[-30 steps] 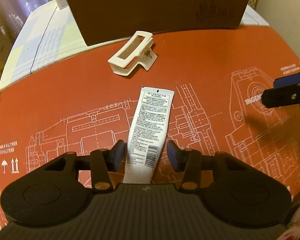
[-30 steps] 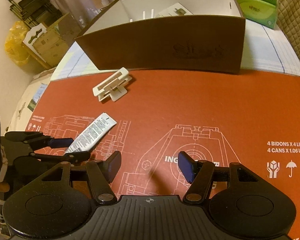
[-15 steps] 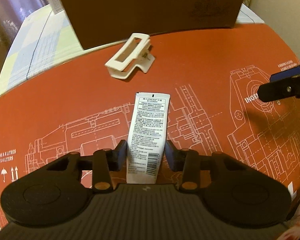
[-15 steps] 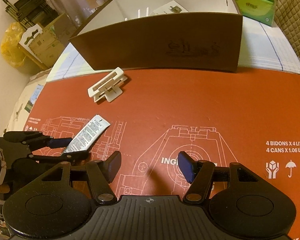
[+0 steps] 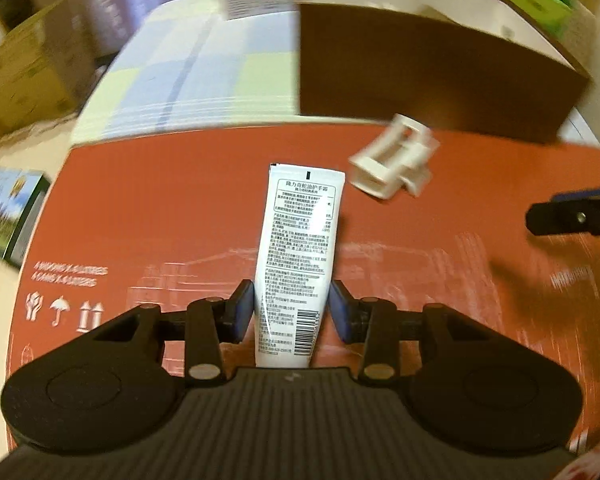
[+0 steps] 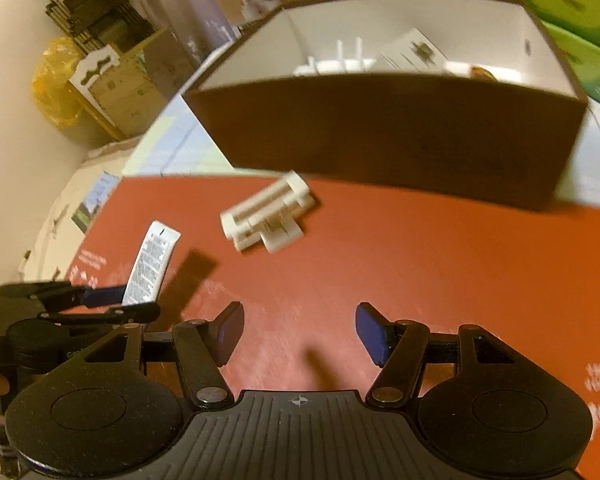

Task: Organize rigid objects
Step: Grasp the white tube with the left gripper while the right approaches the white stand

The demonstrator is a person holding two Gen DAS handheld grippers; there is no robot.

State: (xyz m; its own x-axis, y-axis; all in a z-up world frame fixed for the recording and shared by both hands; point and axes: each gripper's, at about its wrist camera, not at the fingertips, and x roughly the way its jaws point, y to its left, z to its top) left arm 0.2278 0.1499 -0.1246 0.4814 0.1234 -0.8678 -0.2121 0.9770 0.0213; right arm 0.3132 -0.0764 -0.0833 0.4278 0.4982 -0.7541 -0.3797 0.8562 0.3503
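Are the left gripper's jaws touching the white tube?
Touching. In the left wrist view both jaws of the left gripper press the white tube's sides; the right wrist view shows it lifted.

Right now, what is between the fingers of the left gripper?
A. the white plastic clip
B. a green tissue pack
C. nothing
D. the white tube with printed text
D: in the left wrist view the white tube stands between the pads of the left gripper, while the white clip lies apart on the red mat.
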